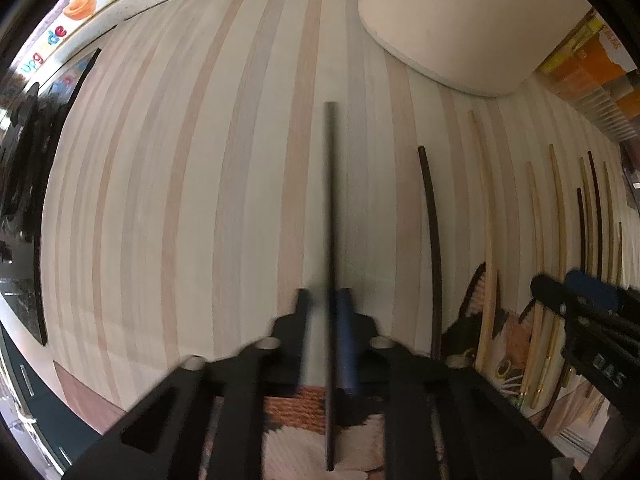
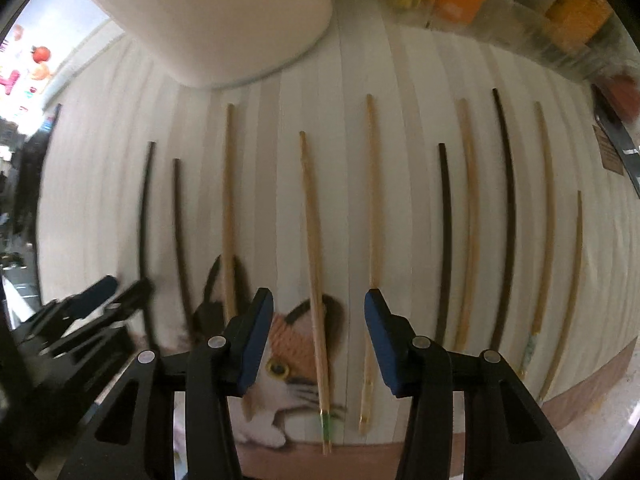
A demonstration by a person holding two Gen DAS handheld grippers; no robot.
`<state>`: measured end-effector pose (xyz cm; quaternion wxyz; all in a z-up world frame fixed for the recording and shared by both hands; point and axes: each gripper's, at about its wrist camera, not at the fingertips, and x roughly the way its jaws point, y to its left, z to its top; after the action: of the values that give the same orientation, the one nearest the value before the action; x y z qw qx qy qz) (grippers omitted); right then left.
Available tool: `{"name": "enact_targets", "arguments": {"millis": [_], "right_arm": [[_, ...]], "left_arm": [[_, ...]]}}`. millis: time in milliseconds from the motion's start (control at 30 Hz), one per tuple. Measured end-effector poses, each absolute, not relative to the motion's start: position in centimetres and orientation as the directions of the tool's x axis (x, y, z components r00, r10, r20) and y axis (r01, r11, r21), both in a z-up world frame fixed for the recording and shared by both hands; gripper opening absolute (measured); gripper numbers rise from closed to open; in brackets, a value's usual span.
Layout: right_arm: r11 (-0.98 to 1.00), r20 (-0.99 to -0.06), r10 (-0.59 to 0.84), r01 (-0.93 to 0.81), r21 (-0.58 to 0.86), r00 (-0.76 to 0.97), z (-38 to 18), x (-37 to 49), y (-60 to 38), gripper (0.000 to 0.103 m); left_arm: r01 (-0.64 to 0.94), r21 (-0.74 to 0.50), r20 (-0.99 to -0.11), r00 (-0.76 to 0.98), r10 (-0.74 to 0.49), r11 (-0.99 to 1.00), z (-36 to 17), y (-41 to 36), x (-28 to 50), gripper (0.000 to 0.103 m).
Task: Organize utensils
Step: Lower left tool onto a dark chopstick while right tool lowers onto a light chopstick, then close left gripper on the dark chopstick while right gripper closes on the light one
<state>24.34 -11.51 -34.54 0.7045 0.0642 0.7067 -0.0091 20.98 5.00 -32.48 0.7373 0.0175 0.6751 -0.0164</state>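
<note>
The left tongs (image 1: pixel 325 308) were seen clamped on a dark chopstick (image 1: pixel 330 208) lying on the striped surface (image 1: pixel 180 200). The right tongs (image 2: pixel 319 312) were held apart over a bamboo chopstick (image 2: pixel 314 248), not touching it. Other chopsticks were laid in a row below a white container (image 2: pixel 240 16).

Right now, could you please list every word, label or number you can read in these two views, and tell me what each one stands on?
"Upgrade" in coloured letters, on the poster at the far edge behind the table.
"DAS", seen upside down, on the right gripper body.
Orange boxes: print too blurred to read.
Small brown label at the right edge of the mat: too small to read.
</note>
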Motion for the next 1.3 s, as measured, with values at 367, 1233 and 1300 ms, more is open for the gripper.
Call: {"name": "enact_targets", "arguments": {"millis": [367,1233,1300], "right_arm": [[1.0,-1.0,-0.026,0.01,-0.025,0.004,-35.7,25.7,-6.9,0.007],[1.0,-0.989,0.016,-0.019,0.019,-0.147,-36.8,29.6,-1.6,0.007],[0.999,-0.992,0.034,-0.017,0.036,-0.125,-36.2,28.2,-3.6,0.007]], "left_arm": [[-0.015,-0.067,-0.998,0.015,-0.067,0.998,-32.9,10.1,16.9,0.004],[0.023,-0.012,-1.0,0.02,-0.013,1.0,-32.9,7.3,14.5,0.003],[0.005,-0.019,-0.999,0.047,-0.019,1.0,-32.1,7.1,12.9,0.003]]}}
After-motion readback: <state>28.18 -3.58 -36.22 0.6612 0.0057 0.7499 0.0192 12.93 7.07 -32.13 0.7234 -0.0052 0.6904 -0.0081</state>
